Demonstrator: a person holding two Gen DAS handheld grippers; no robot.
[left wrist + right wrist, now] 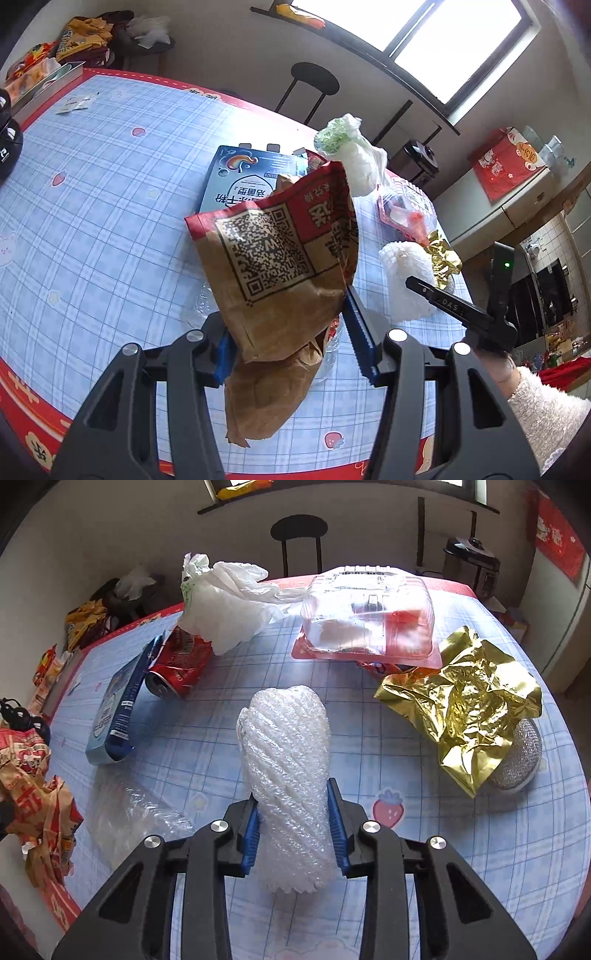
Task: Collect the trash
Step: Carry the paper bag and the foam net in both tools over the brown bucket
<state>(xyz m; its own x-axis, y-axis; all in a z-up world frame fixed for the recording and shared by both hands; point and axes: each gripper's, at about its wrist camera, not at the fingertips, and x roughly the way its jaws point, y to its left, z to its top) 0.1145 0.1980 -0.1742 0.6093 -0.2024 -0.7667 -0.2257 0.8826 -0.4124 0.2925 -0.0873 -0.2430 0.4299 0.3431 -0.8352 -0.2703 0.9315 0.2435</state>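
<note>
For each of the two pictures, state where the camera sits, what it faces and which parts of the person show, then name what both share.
Left wrist: sits on the left gripper, faces down at its paper bag; right gripper, sleeve show.
Right wrist: sits on the right gripper, faces its foam roll; no body.
Shared: foam roll, gold foil, checked table.

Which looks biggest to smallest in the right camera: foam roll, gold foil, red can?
1. Foam roll, though it sits nearest the camera, between the right gripper's blue pads, so that inflates it.
2. Gold foil, nearly as large.
3. Red can, clearly smallest.
</note>
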